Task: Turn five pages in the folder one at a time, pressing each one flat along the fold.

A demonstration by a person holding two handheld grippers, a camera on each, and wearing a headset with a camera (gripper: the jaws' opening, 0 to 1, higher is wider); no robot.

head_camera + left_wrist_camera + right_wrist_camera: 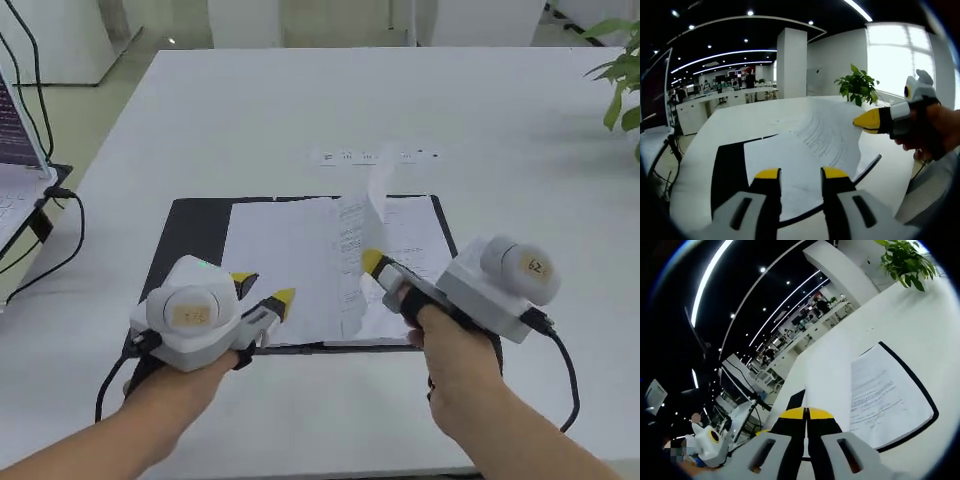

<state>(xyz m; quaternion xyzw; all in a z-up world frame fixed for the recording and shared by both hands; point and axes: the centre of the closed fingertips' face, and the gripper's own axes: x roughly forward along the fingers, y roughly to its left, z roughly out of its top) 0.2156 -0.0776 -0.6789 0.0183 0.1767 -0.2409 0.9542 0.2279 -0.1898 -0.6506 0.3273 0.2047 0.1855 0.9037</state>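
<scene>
My right gripper is pinched shut, seemingly on the lifted page standing over the fold of the folder. I should arc it leftward slowly, then press with my parted left gripper.

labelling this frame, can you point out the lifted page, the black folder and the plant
lifted page (827, 135), left gripper view, middle of the curved printed sheet
black folder (190, 235), head view, bare left part of its cover
plant (857, 87), left gripper view, middle of its leaves
</scene>
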